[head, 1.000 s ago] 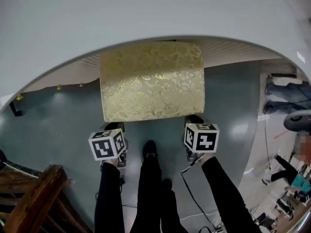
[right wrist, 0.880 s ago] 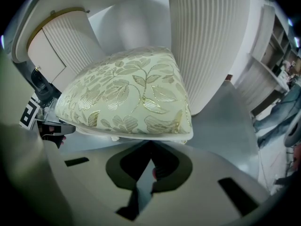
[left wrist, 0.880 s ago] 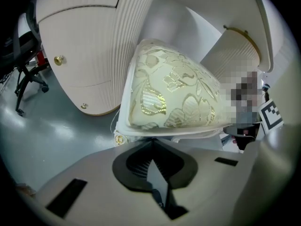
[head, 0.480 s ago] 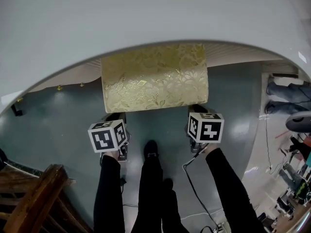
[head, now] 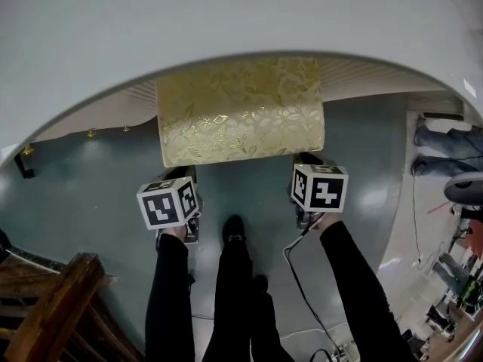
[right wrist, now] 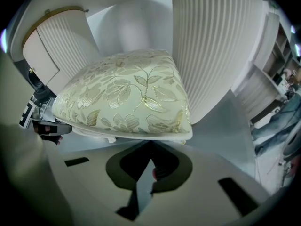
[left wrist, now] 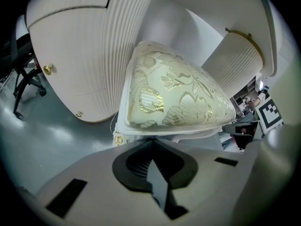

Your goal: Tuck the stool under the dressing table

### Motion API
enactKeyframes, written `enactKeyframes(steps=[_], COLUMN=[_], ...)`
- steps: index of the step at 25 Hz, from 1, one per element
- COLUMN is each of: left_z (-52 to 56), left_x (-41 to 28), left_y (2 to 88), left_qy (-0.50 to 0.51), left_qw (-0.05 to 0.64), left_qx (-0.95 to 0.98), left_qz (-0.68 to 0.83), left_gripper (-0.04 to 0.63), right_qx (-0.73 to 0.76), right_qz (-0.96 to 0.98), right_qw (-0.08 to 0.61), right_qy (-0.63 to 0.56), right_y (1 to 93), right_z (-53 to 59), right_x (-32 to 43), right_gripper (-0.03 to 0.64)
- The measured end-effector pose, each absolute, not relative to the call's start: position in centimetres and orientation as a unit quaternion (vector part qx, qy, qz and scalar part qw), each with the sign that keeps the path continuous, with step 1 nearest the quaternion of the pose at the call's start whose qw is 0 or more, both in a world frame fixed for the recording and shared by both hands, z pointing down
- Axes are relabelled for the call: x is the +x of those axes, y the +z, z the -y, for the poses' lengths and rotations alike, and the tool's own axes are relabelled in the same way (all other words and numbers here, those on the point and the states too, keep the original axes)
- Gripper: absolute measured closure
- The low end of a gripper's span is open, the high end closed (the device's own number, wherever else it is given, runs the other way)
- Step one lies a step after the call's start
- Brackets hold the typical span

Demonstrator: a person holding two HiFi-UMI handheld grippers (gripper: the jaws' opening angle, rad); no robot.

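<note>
The rectangular stool with a gold floral brocade cushion (head: 240, 110) stands on the glossy grey floor (head: 90, 179). Its 12 o'clock edge sits under the curved white dressing table (head: 226, 21). The left gripper (head: 181, 176), jaws together, meets the seat's white frame at 7 o'clock. The right gripper (head: 306, 161), also closed, meets it at 5 o'clock.
</note>
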State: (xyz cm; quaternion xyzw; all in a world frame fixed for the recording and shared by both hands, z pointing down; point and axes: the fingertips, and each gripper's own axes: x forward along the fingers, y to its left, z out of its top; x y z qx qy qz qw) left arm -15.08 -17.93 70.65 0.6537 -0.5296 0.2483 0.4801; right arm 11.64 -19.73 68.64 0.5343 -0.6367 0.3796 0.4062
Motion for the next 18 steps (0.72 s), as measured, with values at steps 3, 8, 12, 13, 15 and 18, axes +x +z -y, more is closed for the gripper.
enactKeyframes(steps=[3, 8, 12, 13, 15, 18], left_z=[17.8, 16.8, 15.3, 14.8, 13.8, 12.7], left_x=[-15.2, -14.9, -14.3, -14.2, -13.8, -13.6], left_y=[70.4, 69.6, 68.8, 68.5, 68.1, 67.2], left_qy=[0.243, 0.238, 0.235, 0.234, 0.232, 0.227], left_qw=[0.475, 0.459, 0.447, 0.445, 0.443, 0.436], left_qx=[0.652, 0.662, 0.675, 0.678, 0.683, 0.688], left_qz=[0.538, 0.543, 0.538, 0.536, 0.533, 0.533], left_gripper=[0.588, 0.588, 0.588, 0.588, 0.588, 0.588], right_qx=[0.535, 0.541, 0.539, 0.538, 0.536, 0.533], right_qz=[0.64, 0.644, 0.661, 0.666, 0.672, 0.679], right_qw=[0.399, 0.376, 0.352, 0.347, 0.338, 0.33], right_qy=[0.381, 0.389, 0.386, 0.385, 0.383, 0.383], right_y=[68.9, 68.2, 67.3, 67.0, 66.4, 65.6], right_z=[19.3, 17.5, 16.2, 15.8, 15.1, 13.9], right_x=[11.6, 11.3, 10.7, 10.5, 10.2, 9.7], right_gripper=[0.612, 0.612, 0.612, 0.612, 0.612, 0.612])
